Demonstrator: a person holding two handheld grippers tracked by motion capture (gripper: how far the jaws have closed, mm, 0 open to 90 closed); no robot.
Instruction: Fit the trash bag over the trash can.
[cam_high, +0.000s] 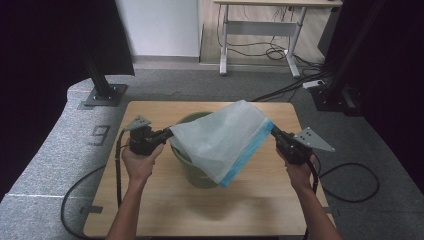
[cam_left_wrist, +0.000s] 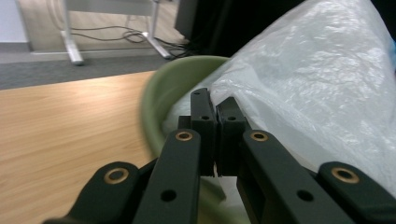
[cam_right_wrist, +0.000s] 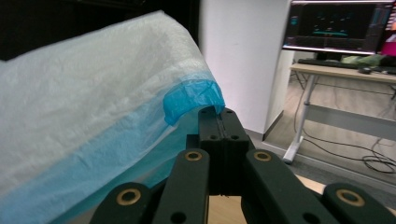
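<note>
Floor marking "9" (cam_high: 100, 134) left of table (cam_high: 150, 200). Left gripper (cam_high: 167, 134) and right gripper (cam_high: 274, 131) each pinch bag (cam_high: 220, 137) edges over bucket (cam_high: 187, 167).

Even, soft light across the worktop (cam_high: 240, 210) in the high view, and the wood reads pale with no hard glare. Both side edges drop into near black, with dark curtains swallowing detail. The picture is a touch grainy and low in sharpness. A faint soft shadow sits under the plastic bag (cam_high: 222, 140), which glows translucent white.

In the left gripper view the green bucket (cam_left_wrist: 154, 107) rim is smeared with blur, while the left hand-held gripper (cam_left_wrist: 217, 105) up close is fairly crisp. In the right gripper view the monitor (cam_right_wrist: 336, 25) shines bright and soft-focused, and the bag's blue edge is slightly blurred.
</note>
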